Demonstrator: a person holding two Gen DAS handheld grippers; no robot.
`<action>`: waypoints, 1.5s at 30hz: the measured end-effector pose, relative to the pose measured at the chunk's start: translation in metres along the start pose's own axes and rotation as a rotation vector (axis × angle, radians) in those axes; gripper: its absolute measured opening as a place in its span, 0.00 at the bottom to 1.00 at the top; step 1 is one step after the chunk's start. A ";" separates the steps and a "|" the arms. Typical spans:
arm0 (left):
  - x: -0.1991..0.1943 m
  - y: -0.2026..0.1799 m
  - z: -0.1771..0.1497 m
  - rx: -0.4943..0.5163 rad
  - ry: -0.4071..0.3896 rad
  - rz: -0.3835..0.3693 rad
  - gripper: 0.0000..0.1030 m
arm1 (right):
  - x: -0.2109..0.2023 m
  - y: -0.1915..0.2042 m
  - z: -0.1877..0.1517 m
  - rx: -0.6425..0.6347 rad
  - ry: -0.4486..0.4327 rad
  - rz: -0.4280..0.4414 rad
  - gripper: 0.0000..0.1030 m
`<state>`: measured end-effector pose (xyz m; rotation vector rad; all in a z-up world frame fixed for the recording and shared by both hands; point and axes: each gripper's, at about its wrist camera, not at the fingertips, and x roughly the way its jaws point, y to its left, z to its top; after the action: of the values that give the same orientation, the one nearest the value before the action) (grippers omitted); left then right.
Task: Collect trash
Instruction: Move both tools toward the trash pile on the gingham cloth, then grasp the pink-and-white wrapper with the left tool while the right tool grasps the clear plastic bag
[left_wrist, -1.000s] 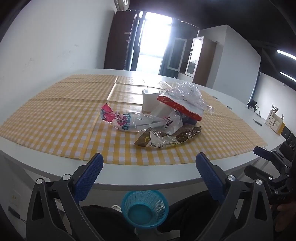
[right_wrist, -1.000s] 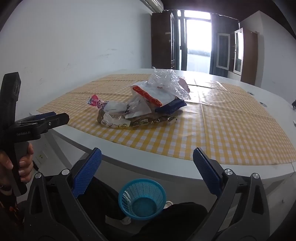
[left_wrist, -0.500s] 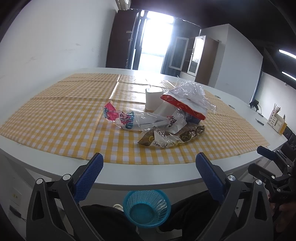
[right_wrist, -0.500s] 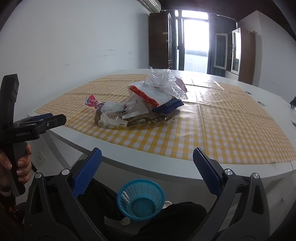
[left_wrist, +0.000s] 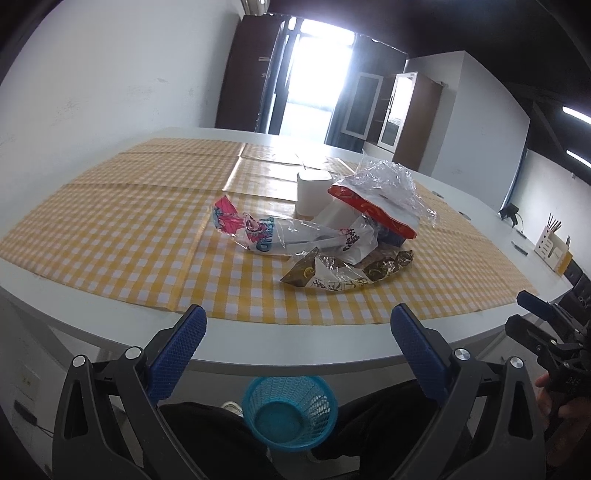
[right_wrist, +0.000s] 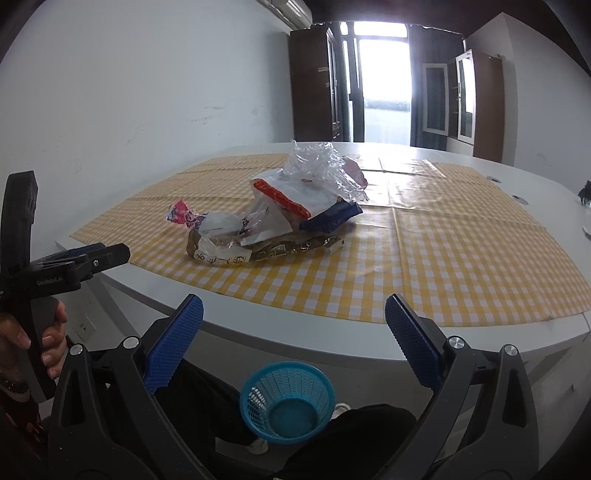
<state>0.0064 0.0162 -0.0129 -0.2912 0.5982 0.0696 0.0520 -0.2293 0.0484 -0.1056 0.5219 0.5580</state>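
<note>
Both grippers are black plastic frames with silver screws and blue textured fingers (left_wrist: 177, 350); one reads "GenRobot.AI".

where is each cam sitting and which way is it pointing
Left wrist: on the left gripper, off the table edge, facing the trash pile; its open blue fingers frame the view, and the right gripper shows at far right.
Right wrist: on the right gripper, same edge, further right, facing the pile; open blue fingers, plus the left gripper and hand at left.
Shared: pile, checked cloth, blue basket below, bright doorway.
</note>
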 end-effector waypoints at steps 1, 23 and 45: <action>0.001 0.003 0.000 -0.010 -0.010 -0.007 0.94 | 0.001 -0.002 0.002 0.002 -0.001 0.003 0.92; 0.094 0.066 0.072 -0.066 0.052 -0.001 0.84 | 0.114 -0.018 0.113 -0.057 0.000 -0.044 0.84; 0.119 0.077 0.097 -0.061 0.043 0.009 0.20 | 0.179 -0.041 0.142 0.030 0.056 0.007 0.41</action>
<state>0.1461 0.1155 -0.0226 -0.3501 0.6405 0.0910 0.2666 -0.1452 0.0798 -0.0907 0.5857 0.5551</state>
